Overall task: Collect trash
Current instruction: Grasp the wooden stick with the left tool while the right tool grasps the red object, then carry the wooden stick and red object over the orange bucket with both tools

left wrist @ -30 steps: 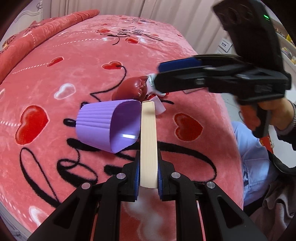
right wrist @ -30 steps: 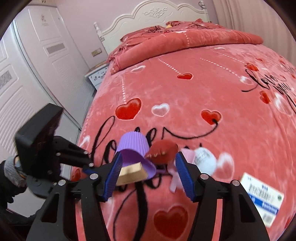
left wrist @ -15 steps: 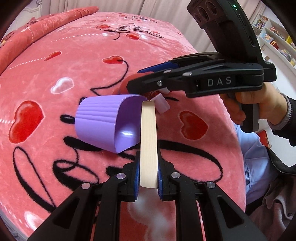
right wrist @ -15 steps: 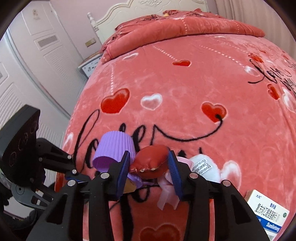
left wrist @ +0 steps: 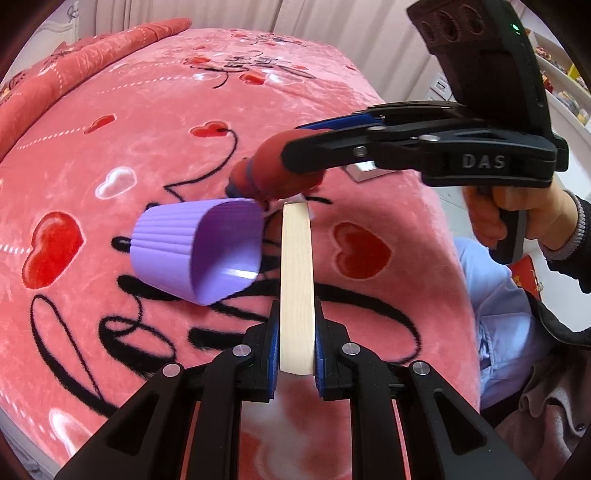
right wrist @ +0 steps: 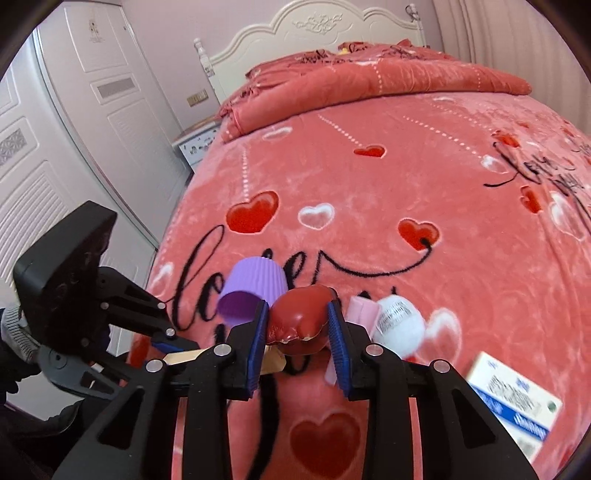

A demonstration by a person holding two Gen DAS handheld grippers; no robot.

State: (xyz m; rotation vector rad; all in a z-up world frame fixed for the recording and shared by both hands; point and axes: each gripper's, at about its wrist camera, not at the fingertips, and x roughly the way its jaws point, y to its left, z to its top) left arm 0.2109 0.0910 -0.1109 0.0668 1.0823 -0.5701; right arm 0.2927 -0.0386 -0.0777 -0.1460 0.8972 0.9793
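My left gripper (left wrist: 295,339) is shut on a pale wooden handle (left wrist: 295,284) that carries a purple ribbed cup (left wrist: 199,247), held above the pink bed cover. My right gripper (right wrist: 297,332) is shut on a dark red puffy wrapper (right wrist: 303,317) and holds it lifted, just above and behind the purple cup (right wrist: 255,291). In the left wrist view the red wrapper (left wrist: 269,173) sits in the right gripper (left wrist: 299,155) over the cup's rim. A white ball with a label (right wrist: 399,325) and a pink paper strip (right wrist: 362,306) lie on the cover right of the wrapper.
A white and blue medicine box (right wrist: 513,398) lies at the lower right on the bed cover (right wrist: 369,184). A folded quilt (right wrist: 369,85) and headboard (right wrist: 314,33) are at the far end. White wardrobe doors (right wrist: 74,147) stand left. The person's body (left wrist: 498,314) is beside the bed edge.
My right gripper closed on the red wrapper and lifted it off the cover, to above the cup's rim. The left gripper kept hold of the handle and cup.
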